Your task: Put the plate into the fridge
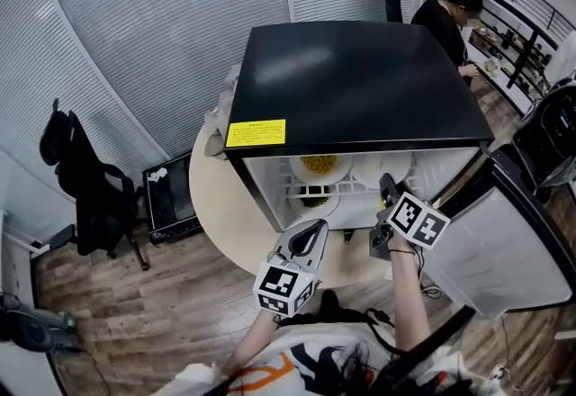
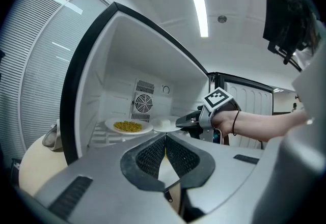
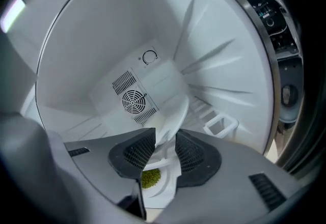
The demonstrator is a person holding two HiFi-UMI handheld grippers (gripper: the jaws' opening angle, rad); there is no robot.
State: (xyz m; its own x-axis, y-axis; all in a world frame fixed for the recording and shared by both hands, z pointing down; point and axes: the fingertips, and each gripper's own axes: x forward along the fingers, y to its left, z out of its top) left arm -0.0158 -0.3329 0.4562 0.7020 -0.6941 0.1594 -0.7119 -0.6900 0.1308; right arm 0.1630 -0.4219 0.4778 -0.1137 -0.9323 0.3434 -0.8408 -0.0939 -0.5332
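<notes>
My grey left claw [image 2: 165,139] and right claw [image 3: 164,139] carry black-and-white patterned cubes [image 1: 418,220], while the black, yellow-labelled fridge [image 1: 360,79] is white inside, holding a white plate [image 2: 168,124] and yellow food [image 2: 127,126].

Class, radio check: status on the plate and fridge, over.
Left gripper shut, empty, outside fridge. Right gripper open, jaws astride white plate. Plate sits on shelf beside yellow-food plate. Nothing blocking.
</notes>
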